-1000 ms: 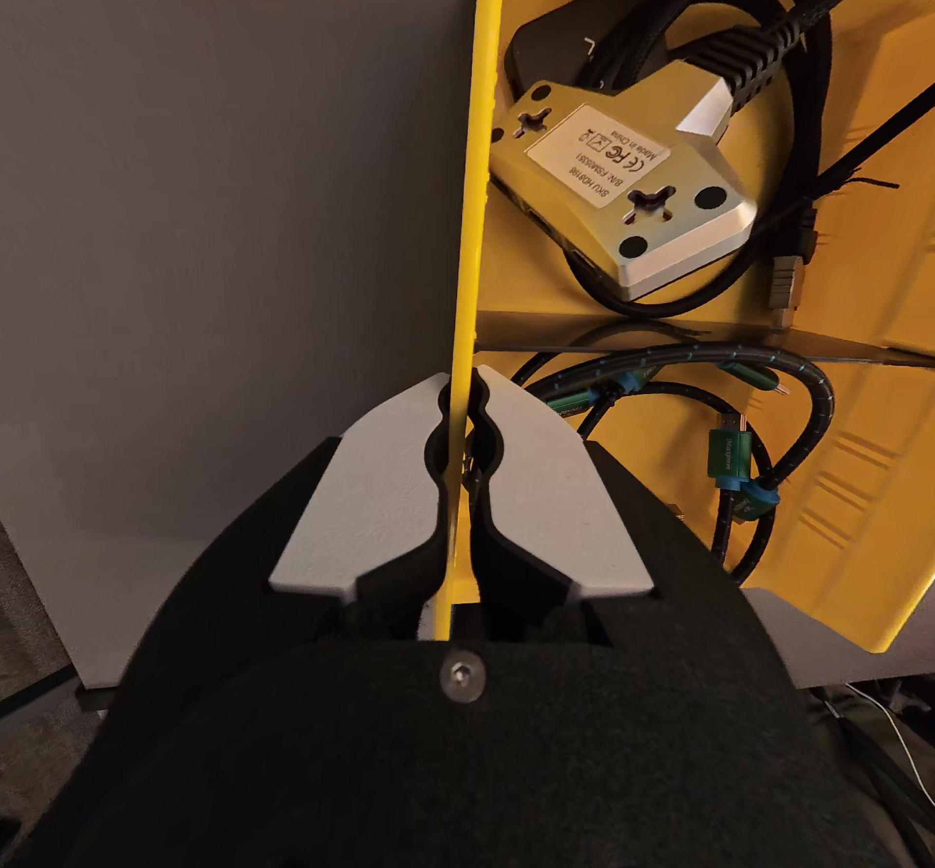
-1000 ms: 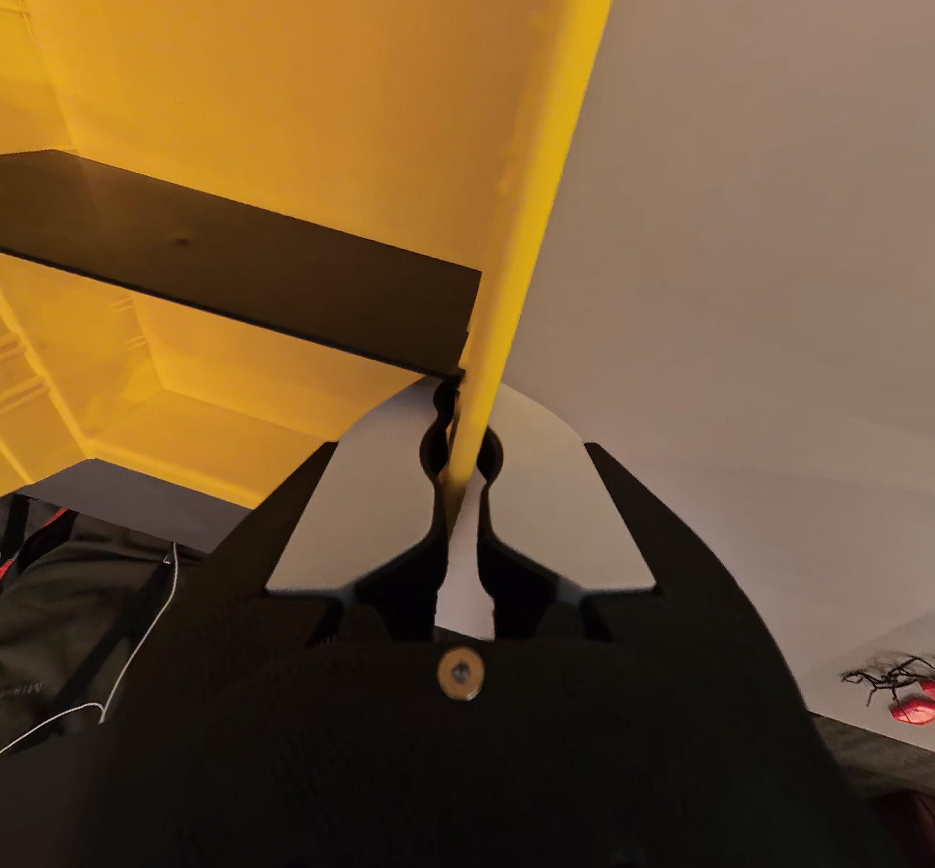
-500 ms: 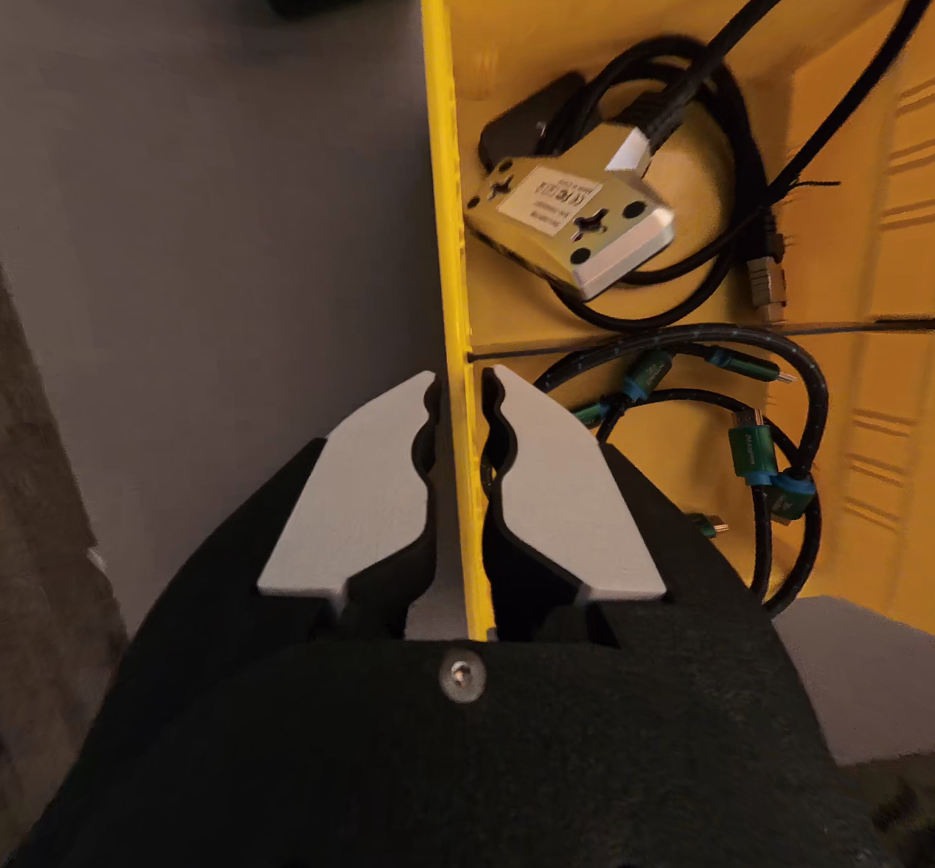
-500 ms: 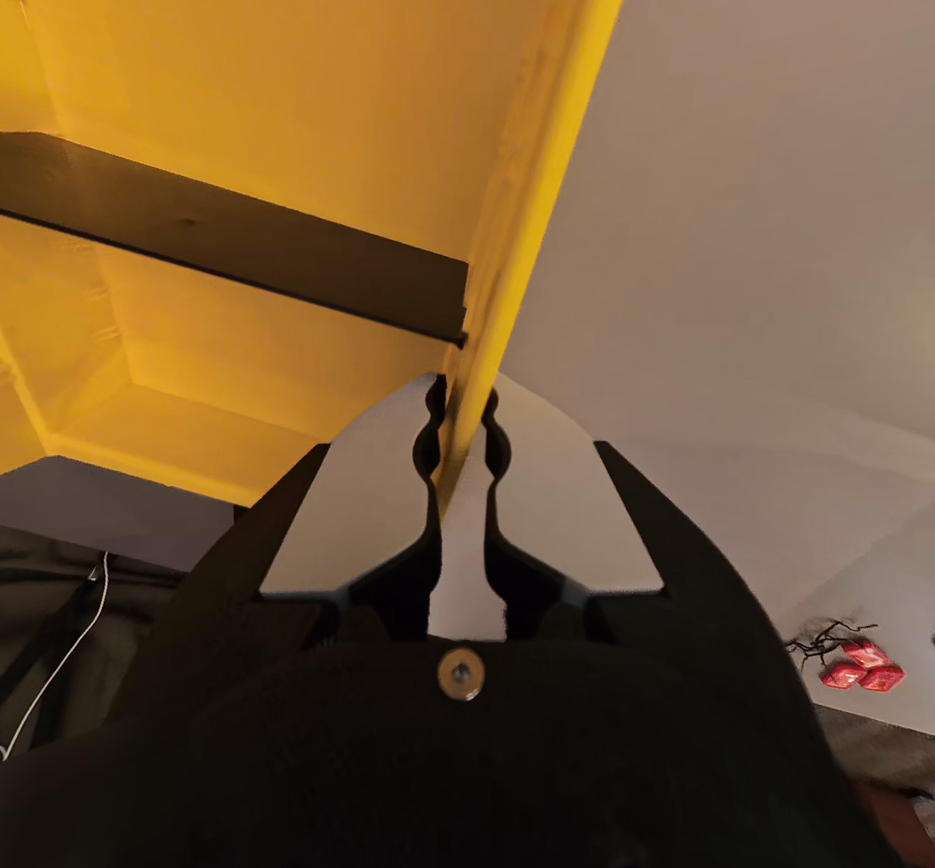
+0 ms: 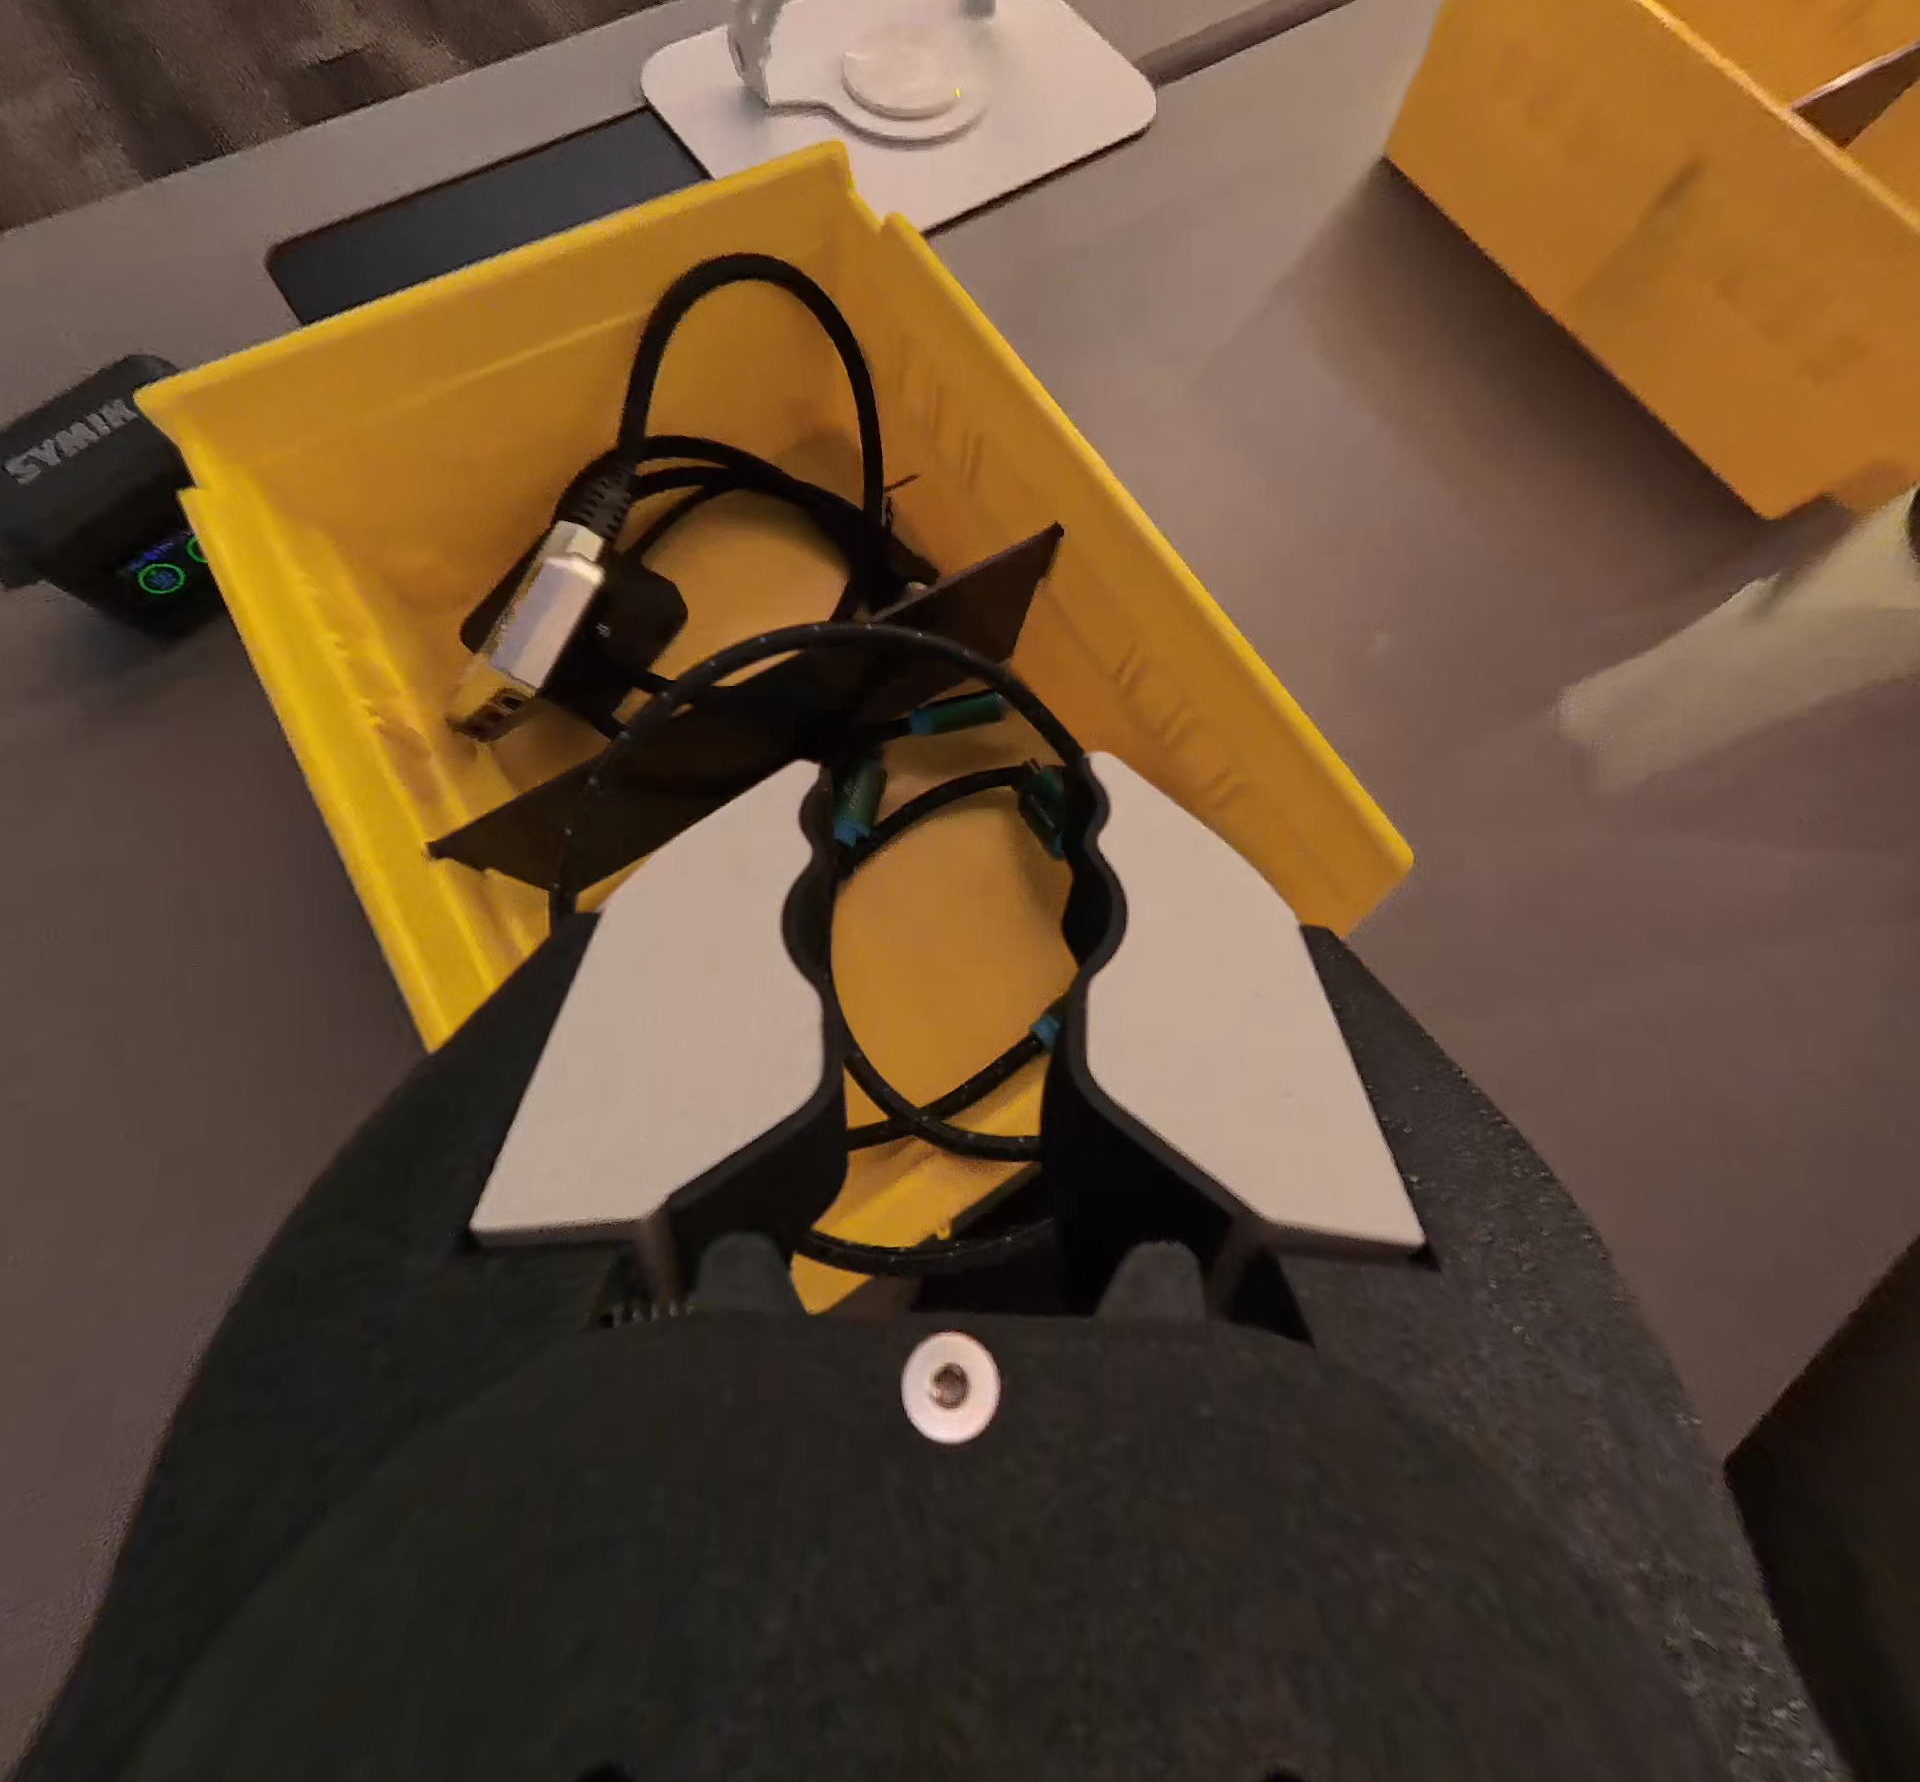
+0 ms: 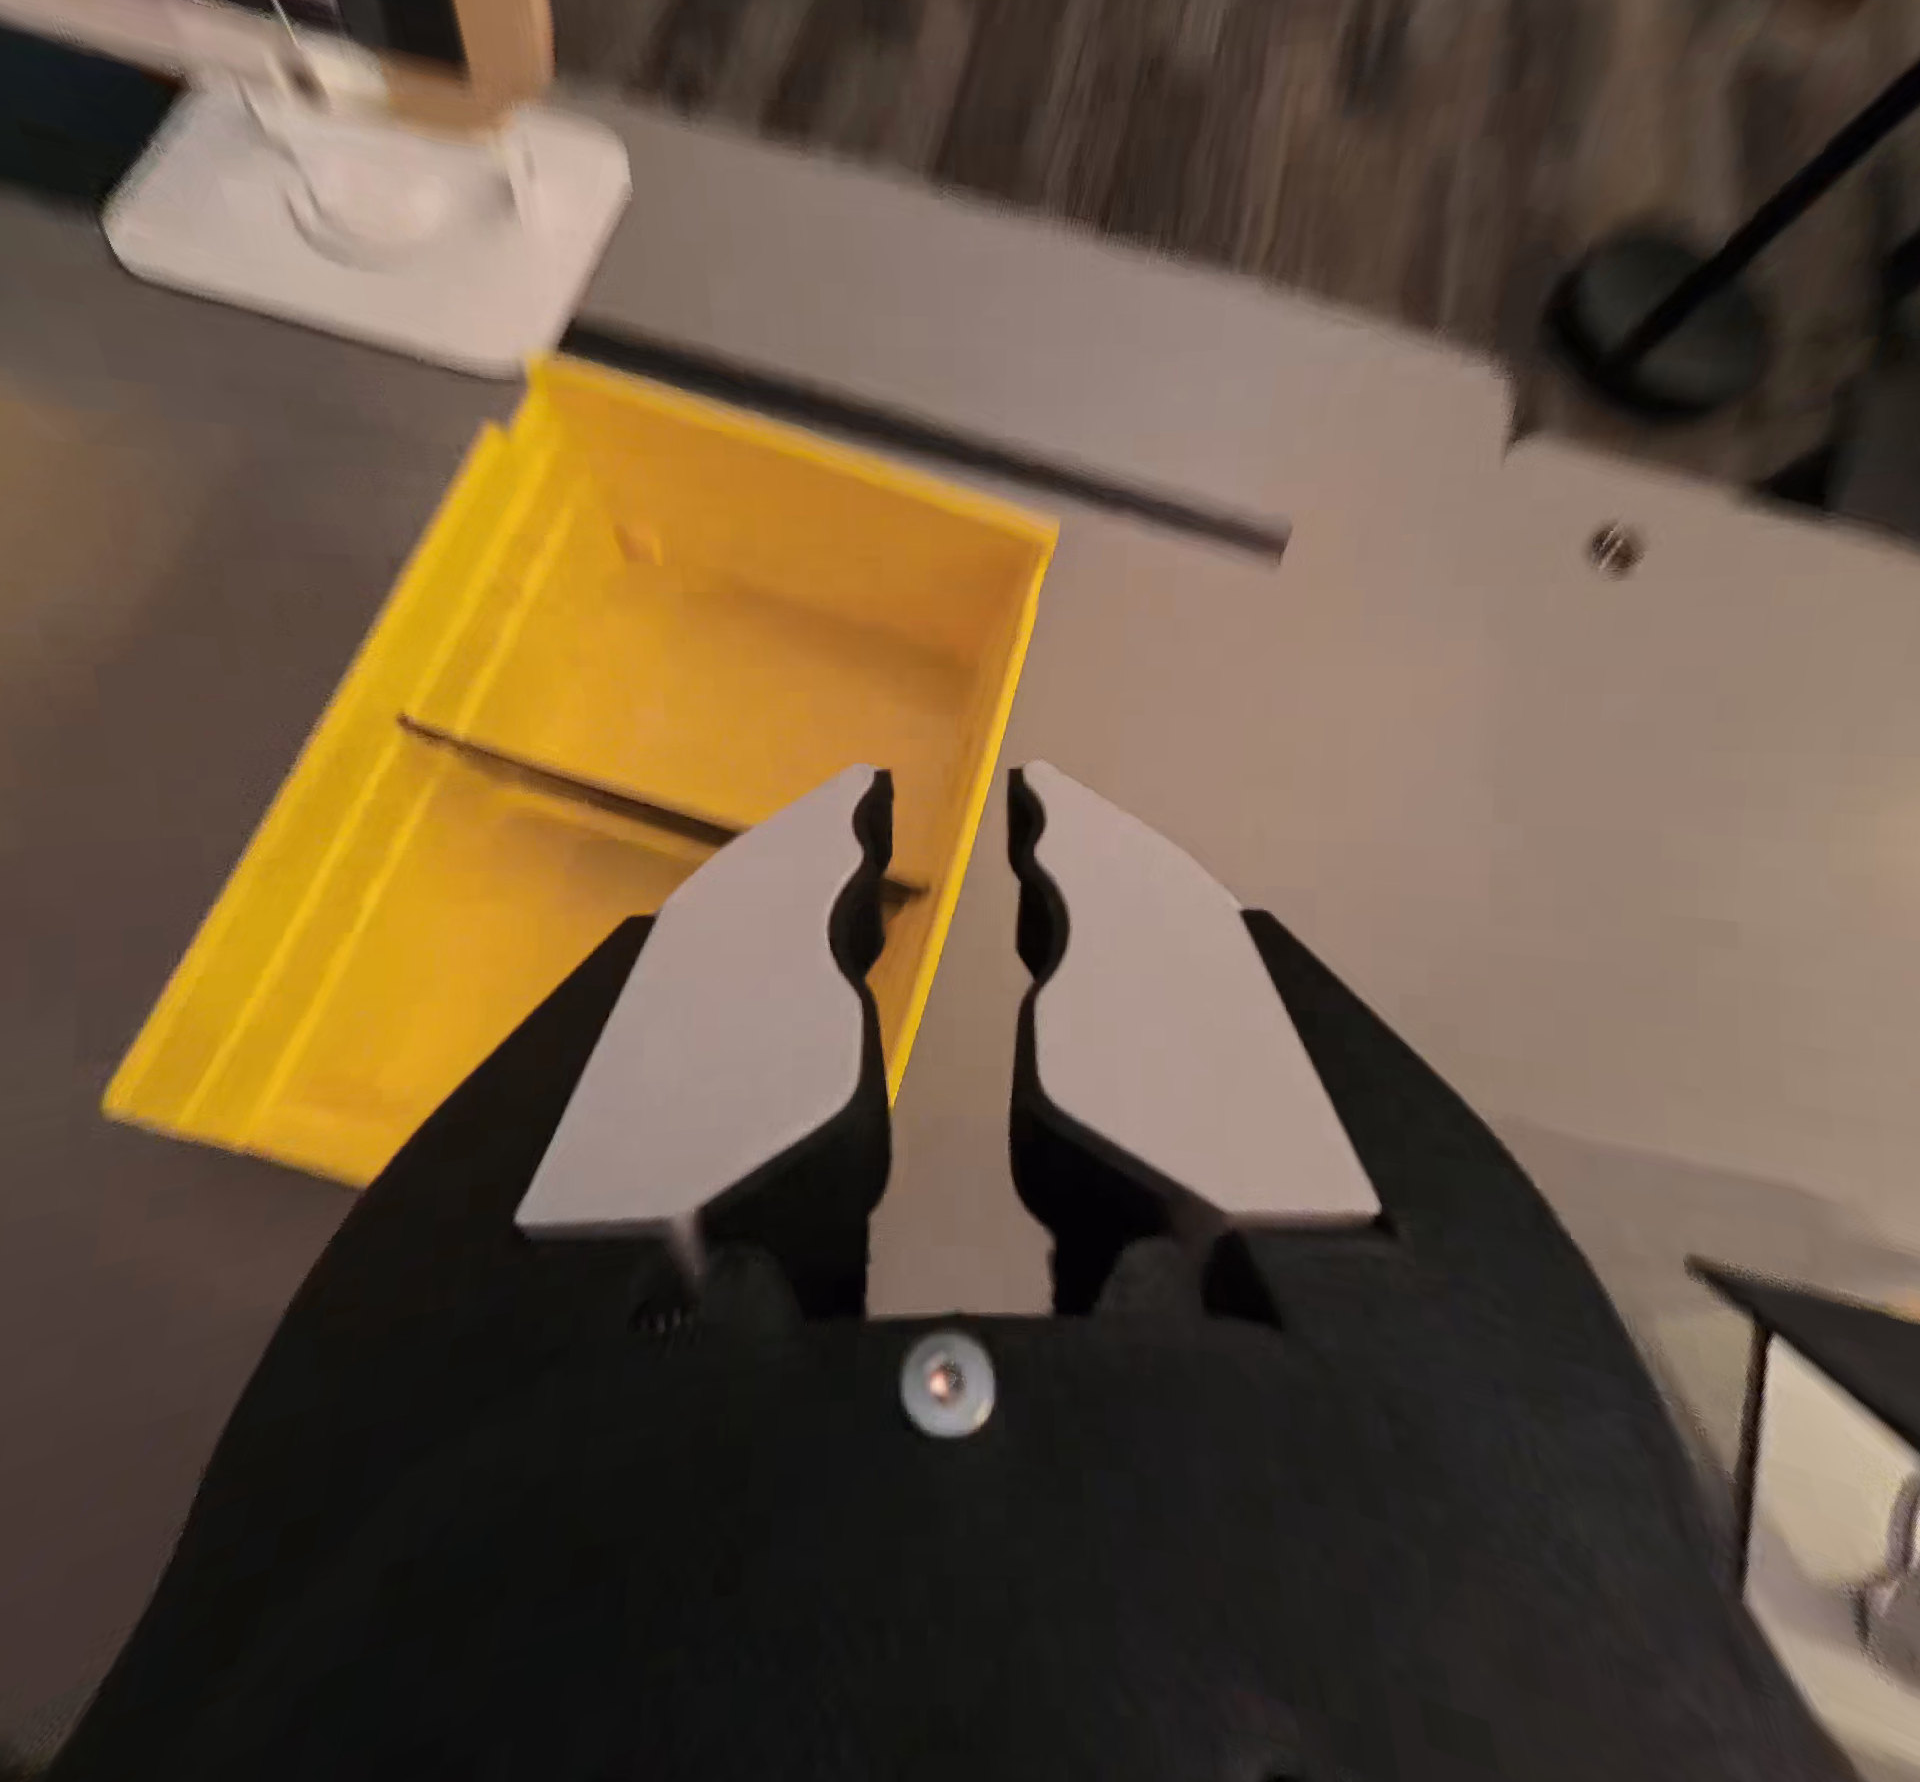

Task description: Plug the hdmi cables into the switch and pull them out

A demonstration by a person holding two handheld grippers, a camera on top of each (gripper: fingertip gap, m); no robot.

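Cables first, I'd say: the hdmi cables [image 5: 940, 911] sit coiled in the near compartment of the yellow bin [image 5: 1195, 652], and the silver switch [image 5: 540, 626] lies tilted in the far compartment with its own black lead looped around it, a dark divider [image 5: 748, 724] between the two. Nothing's plugged in yet as far as I can tell, so the step in hand looks like the first pick. Best bet is to go for one of the green plug housings rather than the cord, so the plug end stays pointed and doesn't flop, and lift slowly since the loops overlap and could drag each other out. The left tool [image 5: 948, 797] hangs over that near compartment, spread wide and holding nothing. The right tool [image 6: 948, 782] is only narrowly parted, also holding nothing, hovering by the rim of a second yellow bin [image 6: 499, 693] with nothing in it on the grey worktop [image 6: 1351, 797]; that view is blurry.
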